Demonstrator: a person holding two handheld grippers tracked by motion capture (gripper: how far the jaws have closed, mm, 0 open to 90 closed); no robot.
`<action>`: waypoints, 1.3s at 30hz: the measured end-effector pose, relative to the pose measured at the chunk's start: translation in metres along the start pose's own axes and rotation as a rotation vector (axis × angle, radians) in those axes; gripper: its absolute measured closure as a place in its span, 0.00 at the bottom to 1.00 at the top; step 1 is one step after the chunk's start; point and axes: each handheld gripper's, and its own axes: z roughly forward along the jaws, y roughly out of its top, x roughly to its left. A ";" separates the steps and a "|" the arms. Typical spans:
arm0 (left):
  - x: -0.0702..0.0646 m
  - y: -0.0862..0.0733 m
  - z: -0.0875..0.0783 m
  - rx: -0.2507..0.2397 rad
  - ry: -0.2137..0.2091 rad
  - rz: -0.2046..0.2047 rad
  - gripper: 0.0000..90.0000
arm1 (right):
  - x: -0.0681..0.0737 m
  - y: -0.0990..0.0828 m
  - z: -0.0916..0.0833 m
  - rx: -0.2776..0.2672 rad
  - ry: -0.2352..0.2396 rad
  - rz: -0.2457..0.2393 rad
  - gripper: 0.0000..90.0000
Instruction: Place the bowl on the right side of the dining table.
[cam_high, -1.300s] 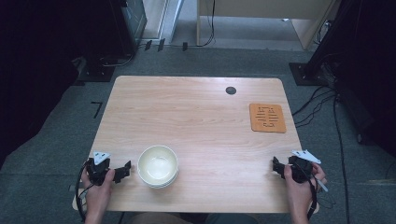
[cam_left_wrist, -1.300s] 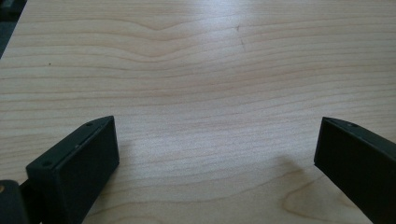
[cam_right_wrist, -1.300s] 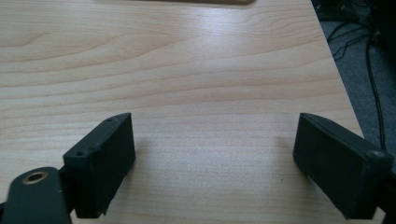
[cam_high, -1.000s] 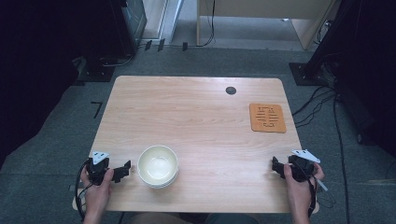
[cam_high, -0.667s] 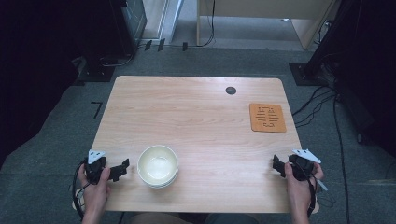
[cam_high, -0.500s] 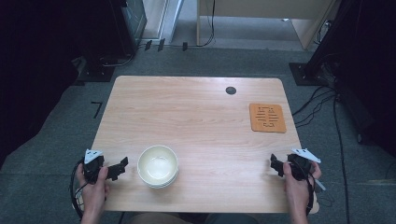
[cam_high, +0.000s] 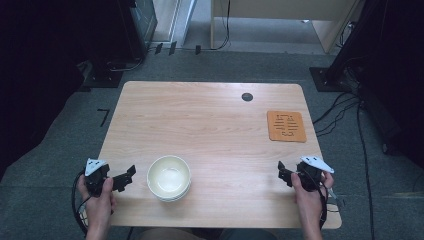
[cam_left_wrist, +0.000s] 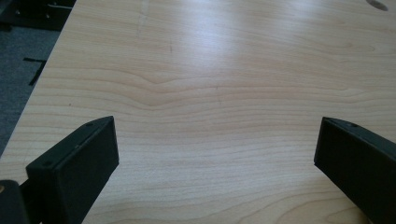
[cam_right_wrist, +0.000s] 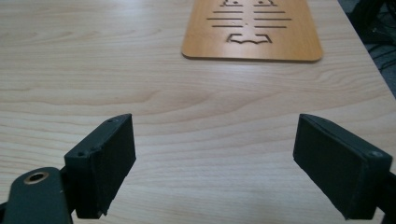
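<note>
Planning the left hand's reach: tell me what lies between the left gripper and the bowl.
Bare tabletop; the high view shows nothing between the left gripper and the bowl.

A light wooden table with two things lying on it

The table (cam_high: 215, 125) has a pale wood grain top with rounded corners and a small dark round hole (cam_high: 247, 96) near its far edge. A white bowl (cam_high: 169, 177) stands near the front edge, left of the middle. An orange flat mat (cam_high: 286, 126) with cut-out lines lies near the right edge, well apart from the bowl.
</note>
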 end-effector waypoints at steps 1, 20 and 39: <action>-0.001 0.000 0.000 0.000 -0.001 0.003 0.00 | 0.002 0.001 -0.001 -0.003 0.006 0.002 0.15; -0.017 0.009 -0.011 -0.018 -0.056 0.025 0.00 | 0.037 0.006 -0.003 -0.011 0.092 -0.026 0.17; -0.033 0.015 -0.020 -0.032 -0.072 0.067 0.00 | 0.087 0.012 -0.013 -0.018 0.190 -0.060 0.16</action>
